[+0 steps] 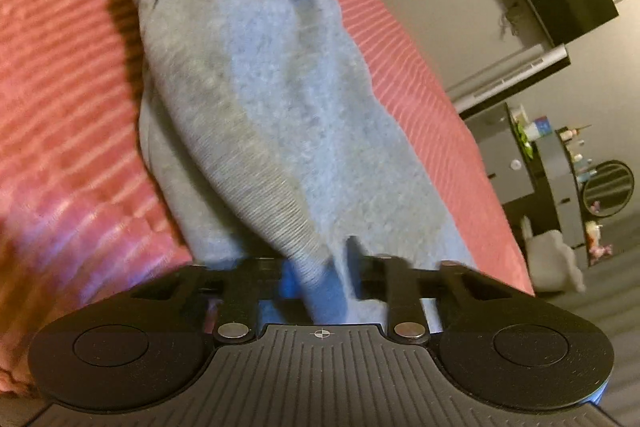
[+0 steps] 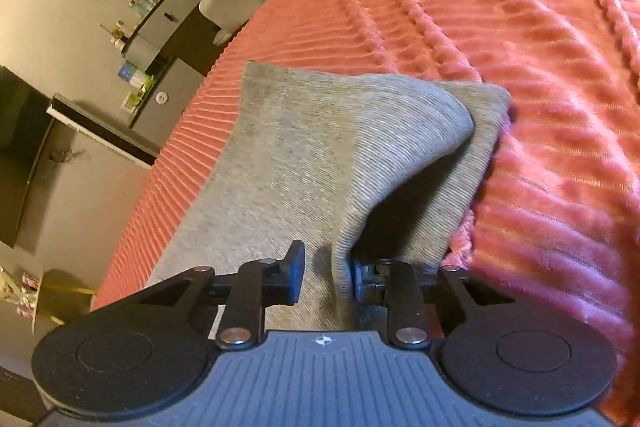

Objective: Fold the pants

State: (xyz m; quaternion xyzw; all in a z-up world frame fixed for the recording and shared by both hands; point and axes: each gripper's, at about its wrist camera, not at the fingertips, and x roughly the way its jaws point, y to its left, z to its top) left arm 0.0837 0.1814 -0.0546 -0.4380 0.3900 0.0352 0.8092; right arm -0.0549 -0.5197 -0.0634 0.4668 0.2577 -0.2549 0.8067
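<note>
Pants [image 1: 256,99] blurred; gripper [image 1: 320,279] fingertips hidden

We see grey fleece sweatpants [image 1: 256,99] stretched lengthwise on the bed, near its edge, elastic waistband at one end, a ribbed cuff lifted and bunched.

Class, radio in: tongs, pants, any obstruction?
Left tongs shut on pants. Right tongs shut on pants. Pants partly lifted off blanket. Nothing in the way.
</note>
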